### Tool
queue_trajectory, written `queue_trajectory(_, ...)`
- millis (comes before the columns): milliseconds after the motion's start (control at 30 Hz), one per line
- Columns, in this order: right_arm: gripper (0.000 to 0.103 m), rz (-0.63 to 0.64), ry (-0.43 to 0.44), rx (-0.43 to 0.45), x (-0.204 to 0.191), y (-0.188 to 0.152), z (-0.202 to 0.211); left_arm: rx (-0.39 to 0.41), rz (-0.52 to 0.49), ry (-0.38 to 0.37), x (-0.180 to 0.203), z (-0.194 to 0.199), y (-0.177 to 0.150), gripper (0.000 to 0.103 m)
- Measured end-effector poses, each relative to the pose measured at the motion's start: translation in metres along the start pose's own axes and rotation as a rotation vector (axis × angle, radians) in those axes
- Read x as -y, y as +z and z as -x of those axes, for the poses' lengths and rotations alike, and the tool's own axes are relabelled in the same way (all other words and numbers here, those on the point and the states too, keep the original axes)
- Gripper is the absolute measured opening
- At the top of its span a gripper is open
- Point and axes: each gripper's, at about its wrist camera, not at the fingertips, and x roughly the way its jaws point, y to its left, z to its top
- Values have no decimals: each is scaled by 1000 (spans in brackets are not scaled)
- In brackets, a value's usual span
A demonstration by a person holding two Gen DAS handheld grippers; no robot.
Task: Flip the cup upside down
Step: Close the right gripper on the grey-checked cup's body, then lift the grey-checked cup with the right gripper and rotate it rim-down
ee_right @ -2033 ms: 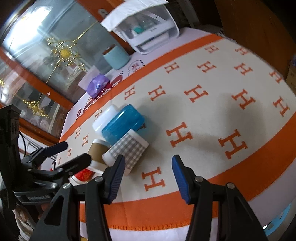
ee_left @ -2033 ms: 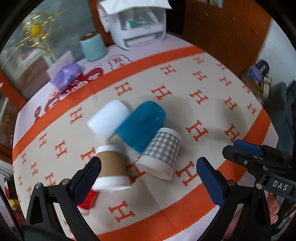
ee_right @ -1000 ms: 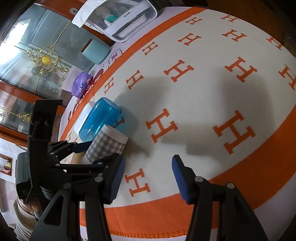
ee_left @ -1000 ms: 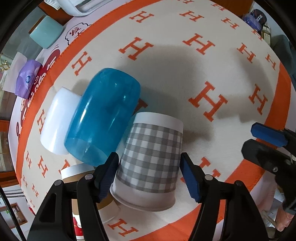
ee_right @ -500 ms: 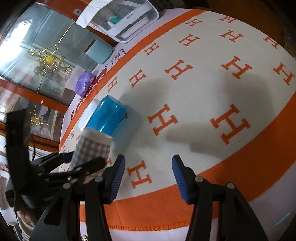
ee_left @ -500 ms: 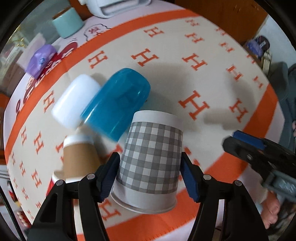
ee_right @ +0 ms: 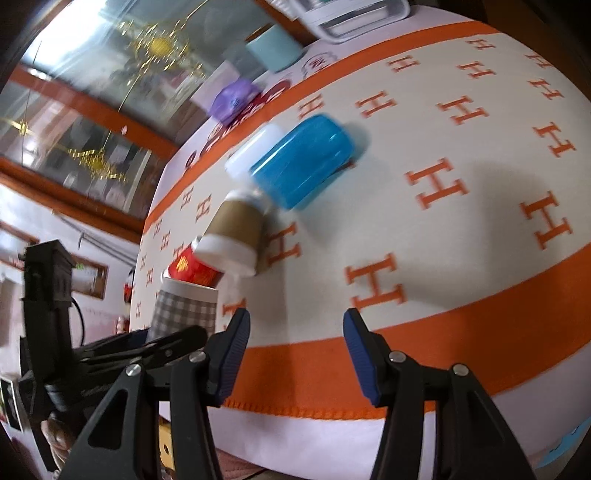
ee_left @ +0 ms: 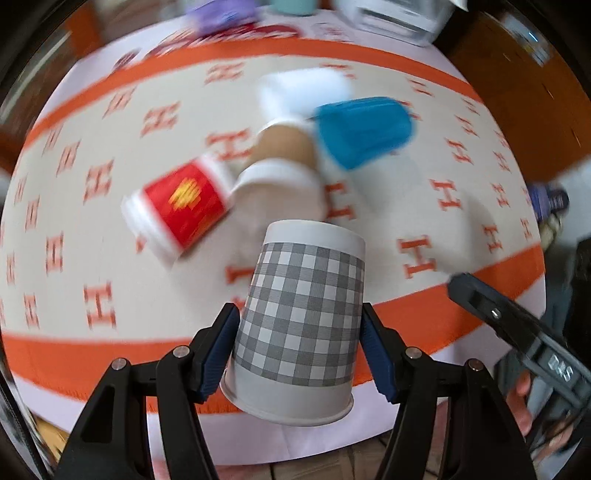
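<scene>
My left gripper (ee_left: 301, 332) is shut on the grey checked paper cup (ee_left: 301, 317) and holds it in the air above the near orange border of the tablecloth, its wide rim toward the camera. The cup also shows in the right wrist view (ee_right: 183, 312), at the far left, held by the left gripper (ee_right: 177, 341). My right gripper (ee_right: 295, 343) is open and empty above the cloth's front edge; its body also shows at the lower right of the left wrist view.
On the H-patterned cloth (ee_left: 461, 229) lie a red cup (ee_left: 181, 206), a brown-sleeved cup (ee_left: 280, 166), a blue tumbler (ee_left: 364, 129) and a white cup (ee_left: 303, 90). A teal canister (ee_right: 273, 48), a purple packet (ee_right: 232, 98) and a white box (ee_right: 354, 14) stand at the back.
My left gripper has lifted the checked cup off the pile and swung it back toward the front edge; the view is blurred by motion. The red cup is now uncovered. The right gripper stays open.
</scene>
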Motion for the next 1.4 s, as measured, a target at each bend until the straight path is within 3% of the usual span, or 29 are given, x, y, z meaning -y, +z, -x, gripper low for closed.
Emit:
queue_trajectory(200,53,13,0,-41,-11,-7,-12,-38,247,-87,-44,-27,-17,63)
queue_trajectory(467,53,13,-15,-62,-13,-12,-22,-93,381,-143,-64,-51,-21,66)
queue_trajectory(533,53,12,-15,-68,-12,-11,-23,-106,392,-153,-66,-54,-23,73)
queue_trajectory(633,53,17,-17,-76,-14,-12,-25,-96,400,-155,-67,-53,-25,86)
queue_trajectory(1033,53,80,-10,-84,-34,-16,-18,-60,319,-155,-66,-16,-26,87)
queue_trajectory(1167,53,109,6,-102,-46,-19,-18,-11,281,-154,-79,14,-32,87)
queue_trajectory(1400,60,164,31,-152,-74,-20,-26,127,176,-61,-100,60,-48,87)
